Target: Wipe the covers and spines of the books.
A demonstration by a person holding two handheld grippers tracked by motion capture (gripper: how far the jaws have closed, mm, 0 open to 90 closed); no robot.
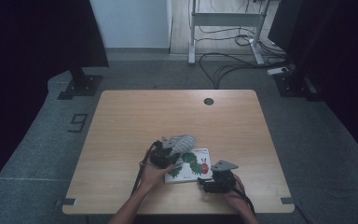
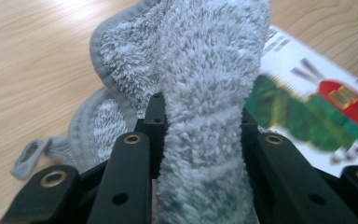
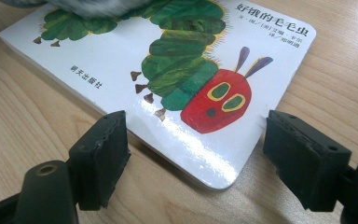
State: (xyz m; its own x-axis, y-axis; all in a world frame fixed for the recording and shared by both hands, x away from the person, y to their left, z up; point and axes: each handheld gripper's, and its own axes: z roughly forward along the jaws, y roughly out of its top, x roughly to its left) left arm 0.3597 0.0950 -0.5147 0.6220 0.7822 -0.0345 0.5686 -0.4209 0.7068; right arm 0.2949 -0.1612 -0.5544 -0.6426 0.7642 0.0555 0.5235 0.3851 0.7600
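Gripping a bunched fold of fluffy grey cloth (image 2: 205, 93), the left gripper (image 1: 164, 156) has its two black jaws pressed tight against the fabric on both sides. That cloth is a soft terry piece with a shaggy pile, a smooth stitched hem around its rounded edge and a small hanging loop at one corner; it sits on the wooden table (image 1: 135, 121) at the near centre, draped partly over the far left end of the book (image 3: 177, 79). One cloth, one book, two grippers are in play. A flat board book it is, glossy white, with rounded corners, thick pages and a green caterpillar with a red head on its cover, lying just right of the cloth. On the near right, the right gripper (image 3: 196, 158) stands open, its two blocky rubber-faced pads spread either side of the book's near corner, with a gap between each pad and the cover. Pale wood grain runs across the tabletop, which has one round cable hole (image 1: 209, 101) at its far edge
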